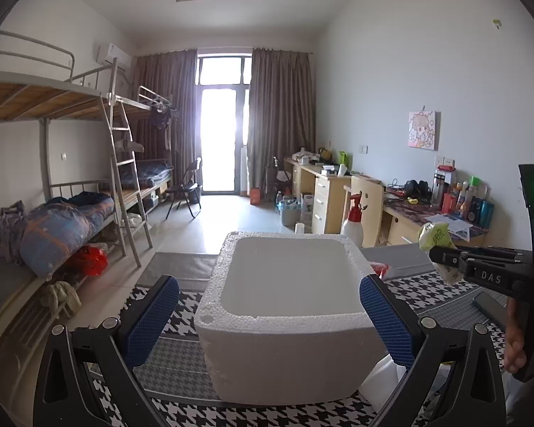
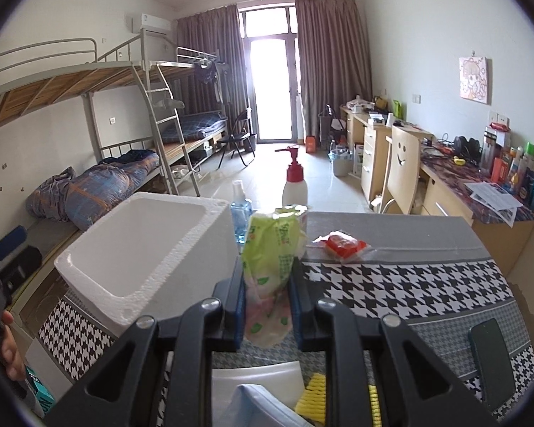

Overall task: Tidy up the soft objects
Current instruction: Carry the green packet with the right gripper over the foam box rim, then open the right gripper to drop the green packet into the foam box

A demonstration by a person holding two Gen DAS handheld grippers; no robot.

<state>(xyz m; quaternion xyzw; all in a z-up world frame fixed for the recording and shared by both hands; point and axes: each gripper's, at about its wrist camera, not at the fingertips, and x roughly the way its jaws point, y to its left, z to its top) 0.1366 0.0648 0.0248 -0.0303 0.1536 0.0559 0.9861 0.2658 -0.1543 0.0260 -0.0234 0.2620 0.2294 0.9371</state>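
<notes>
A white foam box stands open-topped on the houndstooth tablecloth. My left gripper is open, its blue pads wide apart on either side of the box, with a gap showing at the left pad. My right gripper is shut on a soft green tissue pack, held upright above the table just right of the foam box. From the left wrist view the right gripper hangs at the far right with the pack sticking up from it. The box looks empty inside.
A red packet lies on the grey cloth strip beyond the pack. A blue spray bottle and a red-topped pump bottle stand behind the box. A dark phone lies at the right; a yellow item sits near the front edge.
</notes>
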